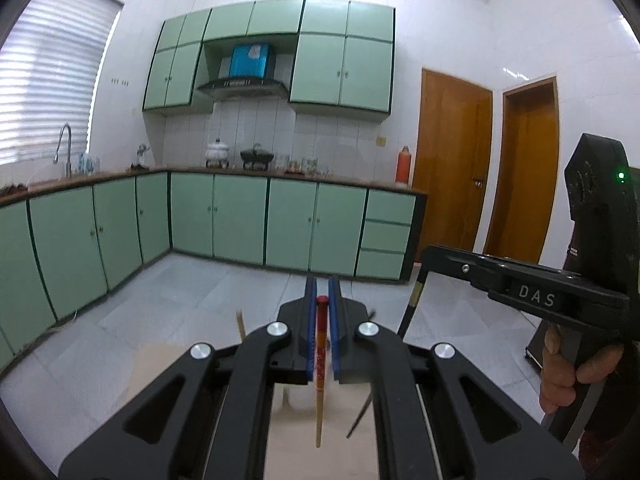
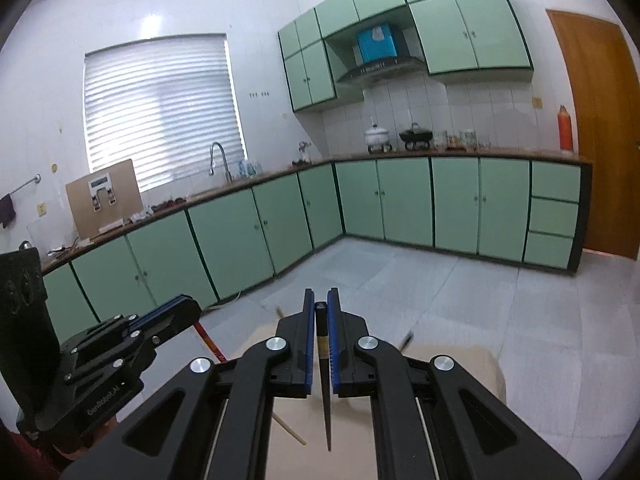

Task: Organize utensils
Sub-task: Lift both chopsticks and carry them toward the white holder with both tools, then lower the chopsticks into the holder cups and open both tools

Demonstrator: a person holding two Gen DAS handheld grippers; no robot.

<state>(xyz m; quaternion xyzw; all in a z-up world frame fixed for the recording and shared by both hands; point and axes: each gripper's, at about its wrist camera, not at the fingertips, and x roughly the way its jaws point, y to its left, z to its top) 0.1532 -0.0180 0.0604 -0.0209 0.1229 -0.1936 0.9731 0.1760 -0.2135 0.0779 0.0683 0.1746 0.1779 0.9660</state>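
My left gripper (image 1: 322, 300) is shut on a wooden chopstick with a red top (image 1: 320, 364), held upright with its thin end pointing down. My right gripper (image 2: 321, 304) is shut on a black chopstick (image 2: 325, 380), also upright with its tip down. The right gripper shows in the left wrist view (image 1: 420, 256) with the black chopstick (image 1: 410, 304) hanging from it. The left gripper shows in the right wrist view (image 2: 176, 312) with the red chopstick (image 2: 208, 342) below it. Other chopsticks (image 2: 289, 429) lie on a light wooden surface (image 2: 452, 364) below, blurred.
Both grippers are raised above the surface and face a kitchen with green cabinets (image 1: 240, 220), a sink faucet (image 1: 64, 148), pots on the counter (image 1: 256, 156) and an orange thermos (image 1: 403, 165). Wooden doors (image 1: 452, 168) stand at the right. Grey tiled floor (image 2: 400, 280) lies ahead.
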